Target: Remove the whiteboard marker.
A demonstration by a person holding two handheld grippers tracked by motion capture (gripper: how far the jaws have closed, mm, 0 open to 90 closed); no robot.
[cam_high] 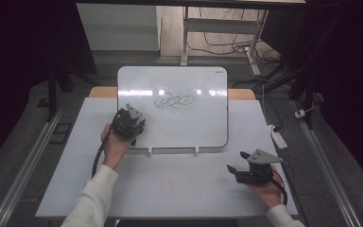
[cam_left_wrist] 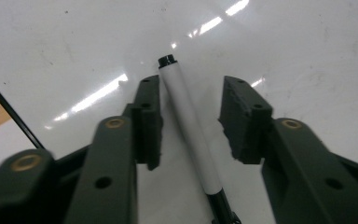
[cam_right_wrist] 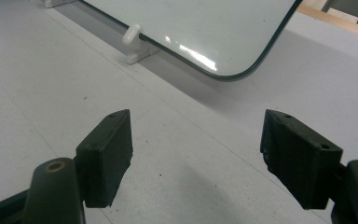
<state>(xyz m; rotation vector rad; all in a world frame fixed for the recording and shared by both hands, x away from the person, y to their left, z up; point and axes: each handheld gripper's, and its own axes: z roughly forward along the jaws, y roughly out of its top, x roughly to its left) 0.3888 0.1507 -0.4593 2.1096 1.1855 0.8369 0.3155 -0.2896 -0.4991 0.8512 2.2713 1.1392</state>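
In the high view, the left gripper (cam_high: pixel 131 124) hung over the lower left part of the glossy white rectangular whiteboard (cam_high: pixel 203 123), which lay on the white table (cam_high: pixel 179 184) and carried a looping dark scribble (cam_high: pixel 174 100) near its upper middle. In the left gripper view, a slim white marker with a black cap (cam_left_wrist: pixel 189 123) lay on the board between the half-open jaws; the left pad sat right against its barrel, the right pad stood clear, so the grasp looked unfinished. The right gripper (cam_high: pixel 240 171) rested at the lower right of the frame, jaws wide and empty. Lifting the marker appeared yet to come.
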